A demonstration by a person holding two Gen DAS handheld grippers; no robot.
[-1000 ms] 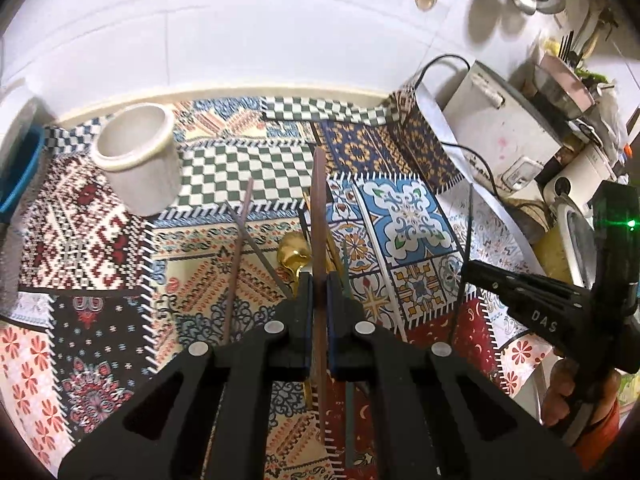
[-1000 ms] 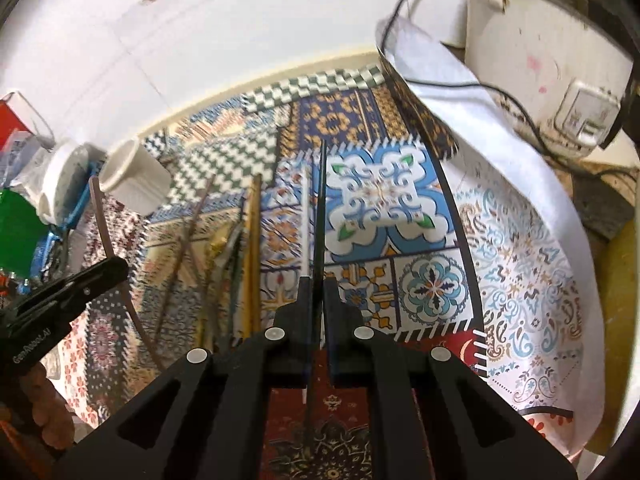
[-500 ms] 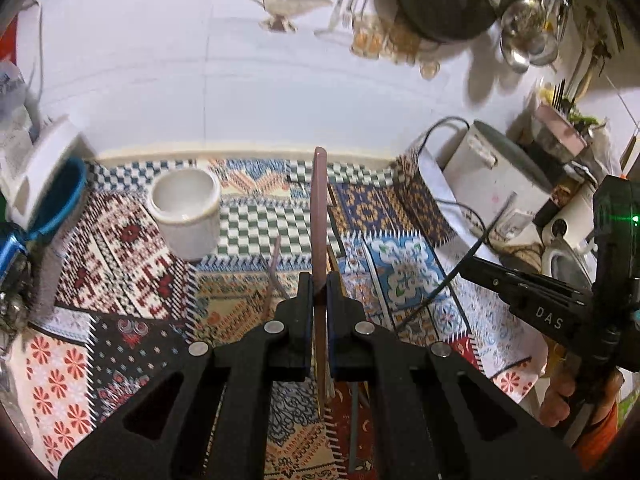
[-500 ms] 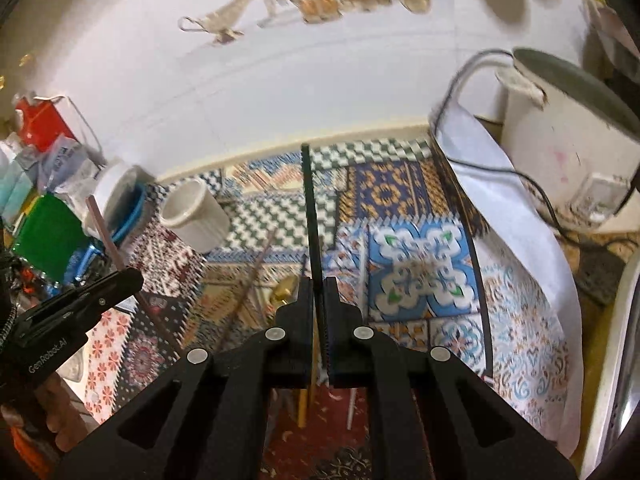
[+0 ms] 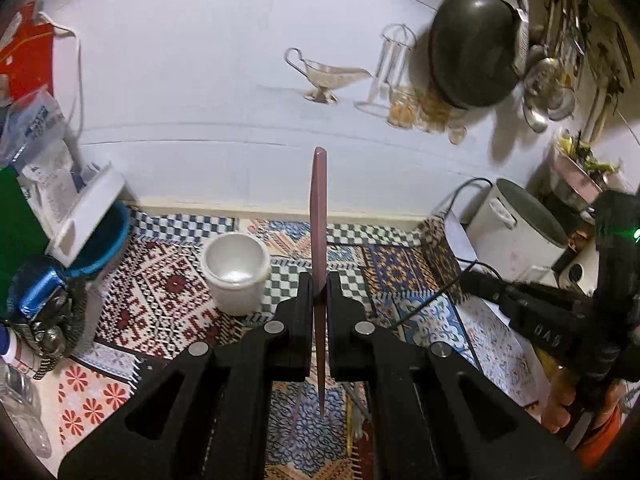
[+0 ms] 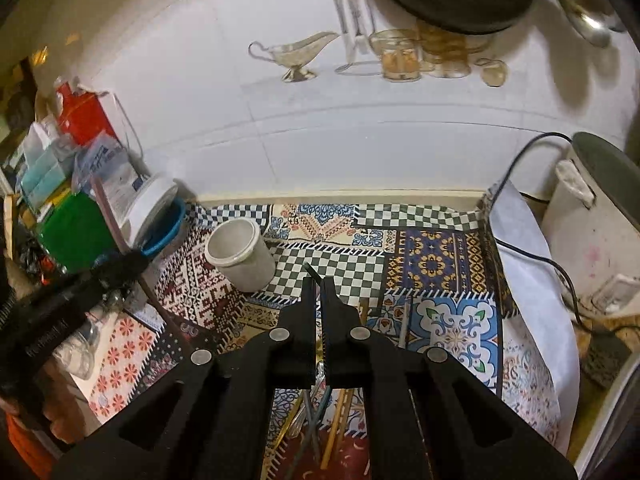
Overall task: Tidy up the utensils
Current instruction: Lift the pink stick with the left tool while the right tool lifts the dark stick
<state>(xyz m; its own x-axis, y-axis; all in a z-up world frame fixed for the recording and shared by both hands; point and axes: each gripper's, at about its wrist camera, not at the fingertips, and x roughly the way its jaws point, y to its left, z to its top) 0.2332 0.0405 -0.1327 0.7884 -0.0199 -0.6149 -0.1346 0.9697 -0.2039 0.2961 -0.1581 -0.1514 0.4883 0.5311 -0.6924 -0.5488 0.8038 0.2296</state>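
Note:
My left gripper (image 5: pixel 319 292) is shut on a reddish-brown chopstick (image 5: pixel 319 216) that stands nearly upright, raised above the patterned mat (image 5: pixel 160 292). The white ceramic cup (image 5: pixel 235 270) stands upright and empty just left of it. My right gripper (image 6: pixel 319 292) is shut on a thin dark chopstick (image 6: pixel 311 270); only its short tip shows past the fingers. The cup also shows in the right wrist view (image 6: pixel 240 254), up and left of that gripper. Several loose utensils (image 6: pixel 340 412) lie on the mat below the right gripper. The left gripper also shows at the left of the right wrist view (image 6: pixel 120 264).
A white rice cooker (image 6: pixel 592 232) with its cord stands at the right. Bottles, a blue-rimmed tub (image 5: pixel 100 240) and packets crowd the left edge. The white tiled wall (image 5: pixel 240 100) is behind, with a dark pan (image 5: pixel 472 60) hanging above.
Both grippers have lifted and tilted up with their chopsticks. The utensil pile has dropped below the views, and the cup now sits closer to centre.

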